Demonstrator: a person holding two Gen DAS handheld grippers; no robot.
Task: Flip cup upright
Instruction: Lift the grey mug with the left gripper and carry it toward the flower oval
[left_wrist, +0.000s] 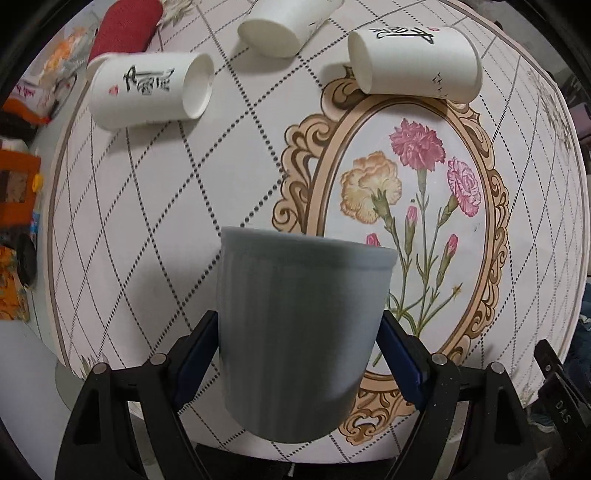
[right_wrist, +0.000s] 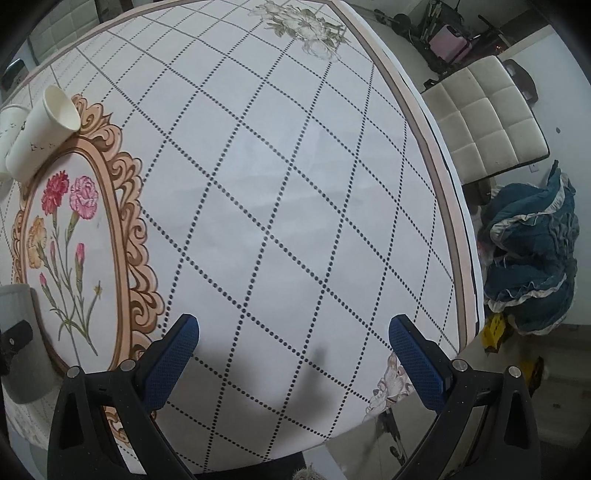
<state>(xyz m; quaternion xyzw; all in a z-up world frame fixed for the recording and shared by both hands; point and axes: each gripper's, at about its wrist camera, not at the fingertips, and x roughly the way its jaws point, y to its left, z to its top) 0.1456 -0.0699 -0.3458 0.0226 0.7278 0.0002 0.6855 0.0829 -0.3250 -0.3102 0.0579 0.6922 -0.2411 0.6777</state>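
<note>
In the left wrist view my left gripper (left_wrist: 297, 332) is shut on a grey-blue ribbed cup (left_wrist: 301, 332), gripped by its sides between the blue pads and held above the table, tilted a little, its wide rim pointing away from the camera. The cup is blurred. It also shows at the left edge of the right wrist view (right_wrist: 18, 332). My right gripper (right_wrist: 293, 332) is open and empty above the tablecloth (right_wrist: 295, 184).
Three white paper cups lie on their sides at the far end of the table: one left (left_wrist: 147, 90), one middle (left_wrist: 284, 26), one right (left_wrist: 413, 62). A red roll (left_wrist: 125, 29) lies beyond. A padded chair (right_wrist: 487, 118) and blue cloth (right_wrist: 532, 258) are right of the table.
</note>
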